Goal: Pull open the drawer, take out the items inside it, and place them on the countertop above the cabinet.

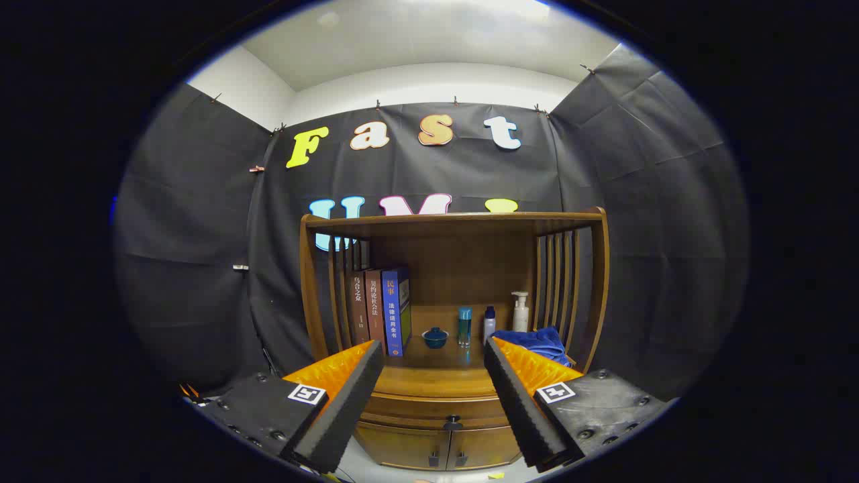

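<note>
Gripper: held apart from the cabinet, its two fingers spread wide with nothing between them; the fingers rise from the lower left and lower right of the frame and point toward the shelf.
Cabinet: wooden unit in the centre of the frame, against the black cloth wall, with slatted side panels and a top board.
Drawer: lower centre, between the fingers and below the countertop; front flush with the cabinet, closed, with a dark knob at its lower middle.
Lower doors: two wooden doors beneath the drawer, closed, each with a small dark handle near the centre seam.
Countertop: wooden surface above the drawer, bare at its front.
Books: three upright volumes at the left rear of the countertop, two brown and one blue.
Small lidded bowl: dark blue, centre rear, right of the books.
Teal bottle: upright, just right of the bowl.
Small white bottle: dark cap, beside the teal bottle.
Pump bottle: white, right rear.
Blue cloth: crumpled at the right side, partly behind the right finger.
</note>
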Tool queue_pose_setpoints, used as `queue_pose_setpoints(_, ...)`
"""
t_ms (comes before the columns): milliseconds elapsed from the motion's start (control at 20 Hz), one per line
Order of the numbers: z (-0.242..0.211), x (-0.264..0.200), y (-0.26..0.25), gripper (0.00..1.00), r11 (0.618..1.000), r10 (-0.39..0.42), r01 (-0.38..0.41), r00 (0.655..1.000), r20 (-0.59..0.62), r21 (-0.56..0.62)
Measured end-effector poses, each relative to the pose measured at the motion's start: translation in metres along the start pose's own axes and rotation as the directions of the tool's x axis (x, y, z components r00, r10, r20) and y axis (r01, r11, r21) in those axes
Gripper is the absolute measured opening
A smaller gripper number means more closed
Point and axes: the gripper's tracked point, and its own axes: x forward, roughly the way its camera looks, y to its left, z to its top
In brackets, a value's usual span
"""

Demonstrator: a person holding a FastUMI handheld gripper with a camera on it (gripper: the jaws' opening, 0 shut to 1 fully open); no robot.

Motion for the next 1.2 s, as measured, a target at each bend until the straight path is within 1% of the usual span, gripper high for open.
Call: queue_pose_setpoints(1200, -0.0044, 0.0057, -0.0023, 0.98, 1.0, -0.007, 0.007, 1.0, -0.009, 0.005)
